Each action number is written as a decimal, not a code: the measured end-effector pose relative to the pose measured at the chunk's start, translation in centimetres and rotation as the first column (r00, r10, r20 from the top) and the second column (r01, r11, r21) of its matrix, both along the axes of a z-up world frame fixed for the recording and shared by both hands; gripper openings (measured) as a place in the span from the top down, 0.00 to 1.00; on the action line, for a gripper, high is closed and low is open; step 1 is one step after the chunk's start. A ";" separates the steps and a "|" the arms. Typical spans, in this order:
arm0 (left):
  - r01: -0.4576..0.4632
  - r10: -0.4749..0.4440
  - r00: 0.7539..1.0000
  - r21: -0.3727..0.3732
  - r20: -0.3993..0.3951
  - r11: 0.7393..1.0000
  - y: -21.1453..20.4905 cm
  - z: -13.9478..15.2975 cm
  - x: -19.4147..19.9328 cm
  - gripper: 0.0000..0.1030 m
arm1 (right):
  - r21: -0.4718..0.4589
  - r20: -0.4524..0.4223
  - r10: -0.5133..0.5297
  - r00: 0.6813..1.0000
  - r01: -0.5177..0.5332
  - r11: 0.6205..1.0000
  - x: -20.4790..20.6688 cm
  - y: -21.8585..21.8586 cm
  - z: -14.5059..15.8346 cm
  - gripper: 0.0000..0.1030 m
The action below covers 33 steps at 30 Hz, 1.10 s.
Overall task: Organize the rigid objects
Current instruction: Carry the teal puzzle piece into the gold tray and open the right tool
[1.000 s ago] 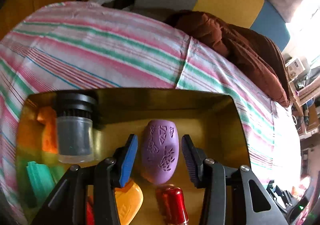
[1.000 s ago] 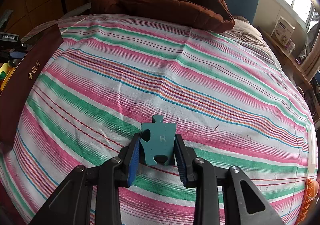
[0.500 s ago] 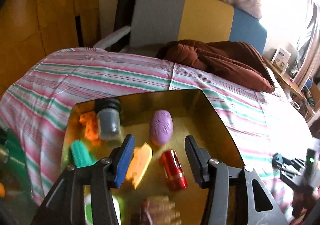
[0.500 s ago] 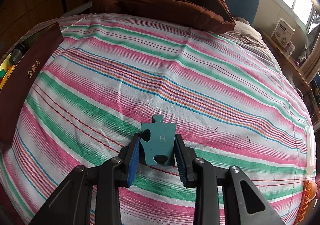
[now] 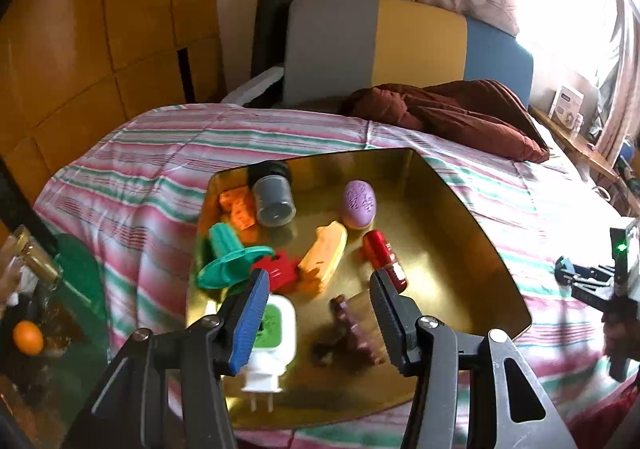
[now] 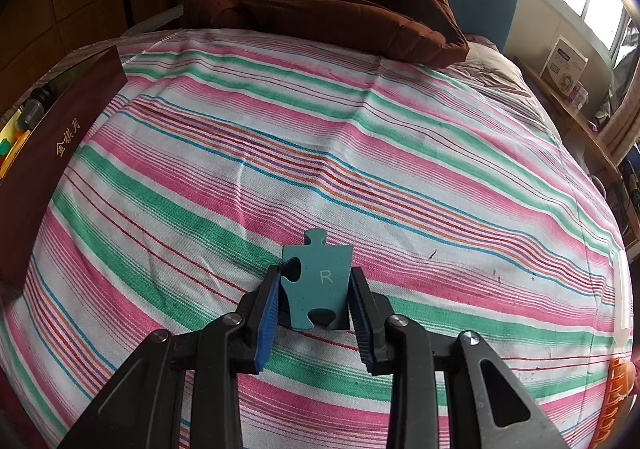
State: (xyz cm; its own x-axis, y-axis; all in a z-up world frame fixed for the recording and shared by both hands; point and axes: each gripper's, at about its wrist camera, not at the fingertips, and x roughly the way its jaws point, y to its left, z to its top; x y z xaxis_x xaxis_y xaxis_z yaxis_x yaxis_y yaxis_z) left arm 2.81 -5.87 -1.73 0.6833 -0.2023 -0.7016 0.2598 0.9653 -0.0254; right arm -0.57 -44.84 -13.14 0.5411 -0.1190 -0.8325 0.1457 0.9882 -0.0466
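Note:
My left gripper (image 5: 318, 289) is open and empty above the near end of a gold tray (image 5: 460, 249) on the striped bed. The tray holds a purple egg-shaped piece (image 5: 359, 203), a grey cup (image 5: 274, 198), orange blocks (image 5: 239, 208), a teal funnel-like piece (image 5: 229, 259), a red piece (image 5: 278, 273), a yellow-orange piece (image 5: 324, 257), a red cylinder (image 5: 384, 259), a white and green plug (image 5: 272, 337) and a dark brown piece (image 5: 354, 327). My right gripper (image 6: 316, 293) is shut on a teal puzzle piece (image 6: 318, 283) marked R, just above the bedsheet.
A brown blanket (image 5: 448, 113) lies at the head of the bed, also in the right wrist view (image 6: 328, 21). A dark red box wall (image 6: 52, 153) with gold characters stands left of my right gripper. An orange item (image 6: 614, 401) sits at the right edge. Floor clutter (image 5: 40, 309) lies left of the bed.
My left gripper has pulled back and up from the purple egg-shaped piece, so the whole tray shows now. My right gripper has stayed still with the puzzle piece.

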 end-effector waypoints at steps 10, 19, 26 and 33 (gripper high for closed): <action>-0.087 0.087 0.996 0.000 -0.036 0.996 3.9 -1.3 -0.6 0.48 | -0.010 0.023 0.002 1.000 -0.002 1.000 -0.3 0.1 -0.1 0.69; -0.133 0.132 0.989 -0.010 -0.067 0.991 6.1 -2.3 -0.6 0.48 | 0.015 0.019 -0.011 1.000 0.011 1.000 -0.3 -0.2 -0.1 0.69; -0.149 0.147 0.987 -0.020 -0.068 0.989 7.1 -2.7 -0.6 0.48 | -0.002 -0.059 -0.065 0.996 0.065 0.998 0.7 0.2 0.3 0.69; -0.164 0.161 0.984 -0.034 -0.078 0.986 8.4 -3.1 -0.7 0.48 | -0.009 -0.115 -0.141 0.983 0.141 0.990 0.9 1.2 1.1 0.69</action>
State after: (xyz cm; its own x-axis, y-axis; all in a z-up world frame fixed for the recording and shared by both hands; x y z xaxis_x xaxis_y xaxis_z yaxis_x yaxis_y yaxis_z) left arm 2.10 2.51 -4.85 0.6552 -0.1223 -0.7455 0.0958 0.9923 -0.0786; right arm 0.36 -43.63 -12.00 0.4193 -0.1878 -0.8882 0.2773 0.9581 -0.0716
